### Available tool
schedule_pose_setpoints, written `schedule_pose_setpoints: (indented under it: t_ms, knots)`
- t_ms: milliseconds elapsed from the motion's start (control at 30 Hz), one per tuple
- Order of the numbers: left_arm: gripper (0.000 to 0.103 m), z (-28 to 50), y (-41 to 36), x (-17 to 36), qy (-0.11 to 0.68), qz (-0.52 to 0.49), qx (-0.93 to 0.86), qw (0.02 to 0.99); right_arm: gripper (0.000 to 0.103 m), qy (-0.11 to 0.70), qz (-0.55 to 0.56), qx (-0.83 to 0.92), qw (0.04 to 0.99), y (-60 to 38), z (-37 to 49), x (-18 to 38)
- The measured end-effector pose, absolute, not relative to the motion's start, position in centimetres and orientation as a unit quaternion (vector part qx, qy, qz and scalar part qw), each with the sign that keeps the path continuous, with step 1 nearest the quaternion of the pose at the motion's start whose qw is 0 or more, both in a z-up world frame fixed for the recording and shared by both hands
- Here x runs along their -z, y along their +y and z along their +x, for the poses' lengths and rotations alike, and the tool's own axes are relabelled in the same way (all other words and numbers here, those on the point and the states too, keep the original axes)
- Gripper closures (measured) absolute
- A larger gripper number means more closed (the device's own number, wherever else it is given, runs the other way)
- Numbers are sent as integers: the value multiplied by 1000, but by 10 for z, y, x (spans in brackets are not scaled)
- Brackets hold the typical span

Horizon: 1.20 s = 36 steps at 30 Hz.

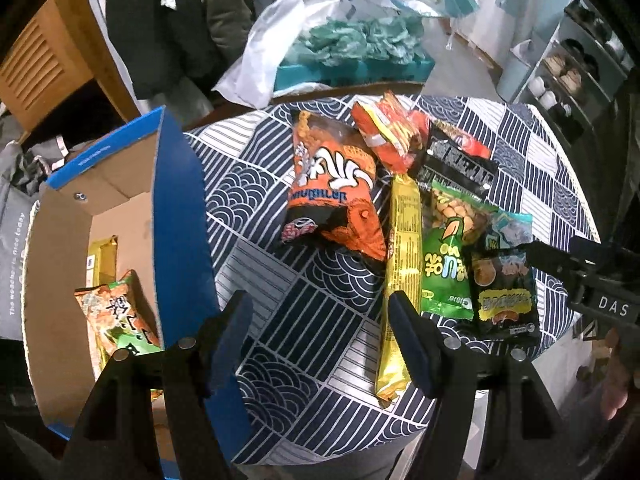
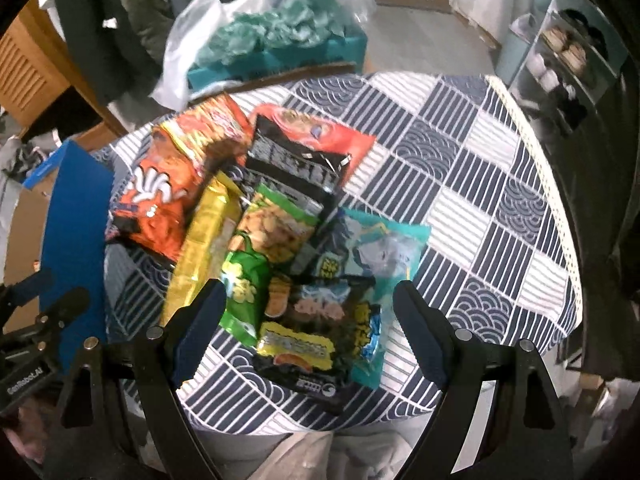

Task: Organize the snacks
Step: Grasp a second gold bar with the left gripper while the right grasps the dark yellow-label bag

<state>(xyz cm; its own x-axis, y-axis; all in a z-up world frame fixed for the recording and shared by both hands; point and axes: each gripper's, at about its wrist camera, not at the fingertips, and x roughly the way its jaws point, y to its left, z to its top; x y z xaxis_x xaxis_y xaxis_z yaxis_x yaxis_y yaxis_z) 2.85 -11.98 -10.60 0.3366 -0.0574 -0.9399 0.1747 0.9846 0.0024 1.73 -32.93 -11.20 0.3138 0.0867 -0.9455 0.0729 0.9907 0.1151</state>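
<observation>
Snack packets (image 2: 280, 240) heaped at the table's (image 2: 480, 168) left edge beside the blue box (image 1: 180, 208), two packets inside; left gripper (image 1: 320, 344) and right gripper (image 2: 306, 328) both released, grasping nothing, above the table

A lived-in home room: a round table (image 2: 460, 184) under a navy-and-white patterned cloth, dark coats (image 1: 160, 20) hanging by wooden furniture (image 1: 40, 64), a shoe rack (image 1: 568, 76) along the wall, and plastic bags (image 1: 264, 60) piled on the floor.
</observation>
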Motion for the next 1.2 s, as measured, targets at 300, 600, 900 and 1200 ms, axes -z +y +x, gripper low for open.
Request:
schedule_pose_setpoints:
  t_ms: [300, 600, 900, 1200]
  knots:
    - [31, 33, -134, 128, 593, 59, 77, 799, 18, 623, 75, -5, 779, -328, 19, 146]
    - [31, 39, -145, 148, 607, 56, 77, 789, 18, 649, 70, -2, 758, -321, 28, 178]
    - [20, 42, -158, 157, 601, 86, 77, 791, 18, 656, 49, -1, 753, -315, 37, 199]
    - [20, 48, -163, 172, 627, 55, 93, 772, 38, 649, 28, -10, 761, -318, 38, 205]
